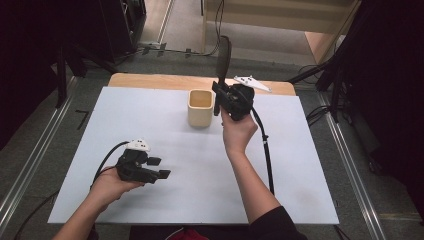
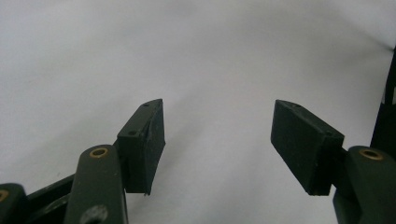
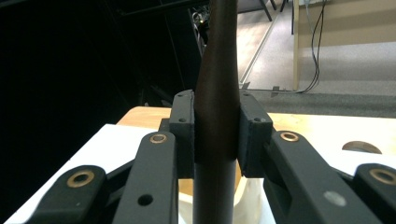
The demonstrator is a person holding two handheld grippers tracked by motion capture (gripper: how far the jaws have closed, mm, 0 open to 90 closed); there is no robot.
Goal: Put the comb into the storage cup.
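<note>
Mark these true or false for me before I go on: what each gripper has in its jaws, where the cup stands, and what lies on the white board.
1. The right gripper is shut on a dark utensil handle. True.
2. The left gripper holds the cream cup. False: its jaws stand open with nothing between them, over the bare white board.
3. The cream cup stands upright near the far edge of the white board. True.
4. The dark utensil handle lies flat on the white board. False: it is held up in the air, sticking up above the right gripper.
5. The cream cup sits beside the left gripper. False: it is next to the right gripper.
</note>
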